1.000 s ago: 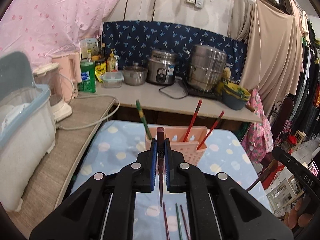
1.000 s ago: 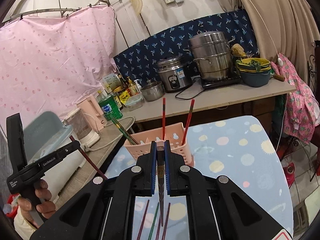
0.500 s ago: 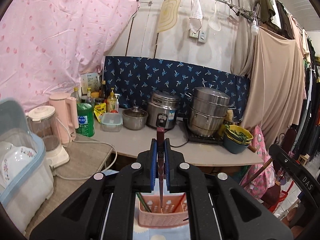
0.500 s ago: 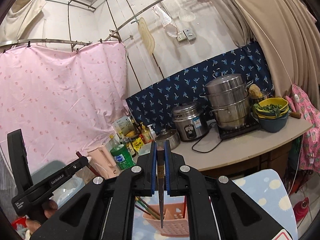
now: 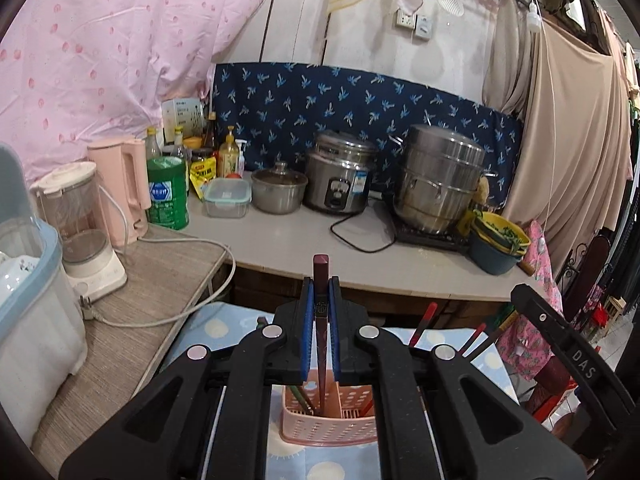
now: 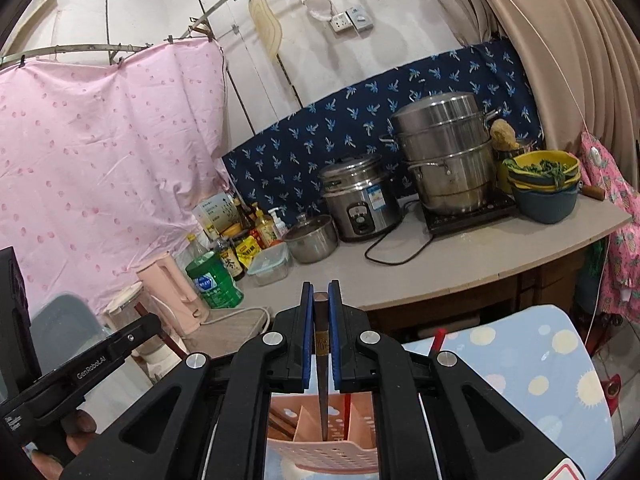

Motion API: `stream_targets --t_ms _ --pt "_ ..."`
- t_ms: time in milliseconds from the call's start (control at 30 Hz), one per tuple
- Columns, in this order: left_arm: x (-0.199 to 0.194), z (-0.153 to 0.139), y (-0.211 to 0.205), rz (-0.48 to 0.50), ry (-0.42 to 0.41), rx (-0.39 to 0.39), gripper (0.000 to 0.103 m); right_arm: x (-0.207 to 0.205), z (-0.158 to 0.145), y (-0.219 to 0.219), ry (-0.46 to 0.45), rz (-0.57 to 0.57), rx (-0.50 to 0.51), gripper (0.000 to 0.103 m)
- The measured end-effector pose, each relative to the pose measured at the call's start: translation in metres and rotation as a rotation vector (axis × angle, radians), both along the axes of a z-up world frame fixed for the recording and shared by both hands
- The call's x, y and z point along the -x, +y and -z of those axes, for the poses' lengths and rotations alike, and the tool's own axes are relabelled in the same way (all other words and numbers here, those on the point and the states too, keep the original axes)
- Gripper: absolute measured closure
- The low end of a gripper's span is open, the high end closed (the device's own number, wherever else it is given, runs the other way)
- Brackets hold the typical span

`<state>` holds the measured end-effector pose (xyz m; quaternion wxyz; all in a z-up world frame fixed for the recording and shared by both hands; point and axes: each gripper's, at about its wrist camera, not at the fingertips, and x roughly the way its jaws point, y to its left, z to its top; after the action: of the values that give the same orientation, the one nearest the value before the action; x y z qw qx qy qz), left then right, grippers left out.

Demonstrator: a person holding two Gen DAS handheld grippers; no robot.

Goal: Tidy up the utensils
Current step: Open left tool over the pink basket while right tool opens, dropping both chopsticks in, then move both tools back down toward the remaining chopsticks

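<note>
My left gripper (image 5: pixel 320 312) is shut on a dark red chopstick (image 5: pixel 321 360) that hangs point down into a pink perforated utensil basket (image 5: pixel 328 428). Red chopsticks (image 5: pixel 424 322) and a green one stand in that basket. My right gripper (image 6: pixel 321 320) is shut on a dark brown chopstick (image 6: pixel 322 392), point down over the same pink basket (image 6: pixel 340 454), where a red chopstick (image 6: pixel 438 340) stands. The left gripper body (image 6: pixel 80 372) shows at the left of the right wrist view. The right gripper body (image 5: pixel 572 352) shows at the right of the left wrist view.
The basket stands on a blue dotted tablecloth (image 6: pixel 532 372). Behind is a counter (image 5: pixel 304 248) with a rice cooker (image 5: pixel 340 178), a steel steamer pot (image 5: pixel 440 184), a small pot, bottles, a pink kettle (image 5: pixel 124 188) and a blender (image 5: pixel 80 232). A dish bin (image 5: pixel 28 308) stands at left.
Both grippers rose from the tablecloth and tipped upright over the basket. Each chopstick now hangs point down into the basket. The loose chopsticks on the cloth are out of view.
</note>
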<state>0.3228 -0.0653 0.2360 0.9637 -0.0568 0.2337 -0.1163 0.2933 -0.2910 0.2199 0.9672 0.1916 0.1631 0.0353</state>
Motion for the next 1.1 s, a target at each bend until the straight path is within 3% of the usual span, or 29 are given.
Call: stream_targets --t_ms 267,500,633,1100 --pt "-0.001 0.021 -0.002 0.006 0.035 -0.016 0.095 -0.008 0.030 0.002 0.075 -0.009 0.018 0.093" --pt "0.010 0.027 0.001 -0.009 0.029 -0.041 0.084 0.006 0.027 0.000 0.069 -0.002 0.014 0.081" --pt "0.019 0.031 0.004 -0.014 0.032 -0.049 0.077 0.019 0.024 0.005 0.062 -0.018 0.026 0.080" --pt "0.061 0.041 0.015 -0.009 0.042 -0.075 0.069 0.076 0.029 0.038 0.070 -0.082 0.068 0.080"
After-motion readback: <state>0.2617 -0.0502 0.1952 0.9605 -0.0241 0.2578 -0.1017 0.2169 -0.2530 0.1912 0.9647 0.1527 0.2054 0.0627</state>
